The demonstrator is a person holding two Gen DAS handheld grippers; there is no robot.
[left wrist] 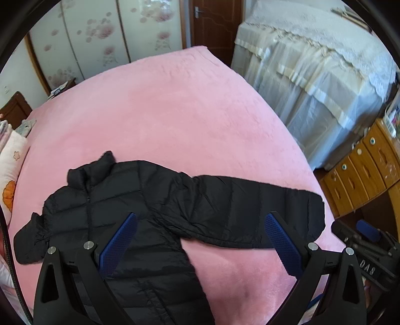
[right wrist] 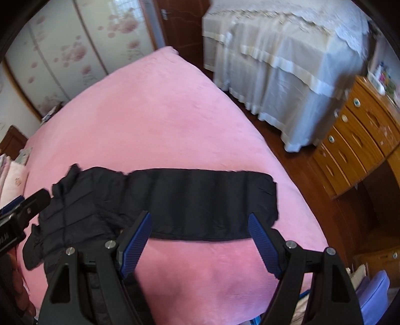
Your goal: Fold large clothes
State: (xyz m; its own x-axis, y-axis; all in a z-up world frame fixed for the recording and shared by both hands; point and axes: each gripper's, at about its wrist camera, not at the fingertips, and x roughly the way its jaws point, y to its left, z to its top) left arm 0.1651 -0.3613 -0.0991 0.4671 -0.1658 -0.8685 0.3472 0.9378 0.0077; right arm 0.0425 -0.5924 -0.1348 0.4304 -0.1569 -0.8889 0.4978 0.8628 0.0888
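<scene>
A black puffer jacket (left wrist: 140, 200) lies flat on the pink bed (left wrist: 175, 112), collar to the far left, one sleeve (left wrist: 262, 212) stretched out to the right. My left gripper (left wrist: 200, 220) hovers above the jacket's body and armpit, jaws wide open, nothing between its blue pads (left wrist: 117, 247). In the right wrist view the same jacket (right wrist: 87, 205) shows with its sleeve (right wrist: 205, 200) running right. My right gripper (right wrist: 200, 220) hangs open above the sleeve's near edge, holding nothing. Each gripper shows at the edge of the other's view.
A second bed under a white lace cover (left wrist: 312, 62) stands beyond the pink one. A wooden chest of drawers (right wrist: 355, 140) sits at the right. Pillows (left wrist: 12, 160) lie at the left edge. Flowered wardrobe doors (left wrist: 100, 37) and a brown door (left wrist: 215, 22) close off the back.
</scene>
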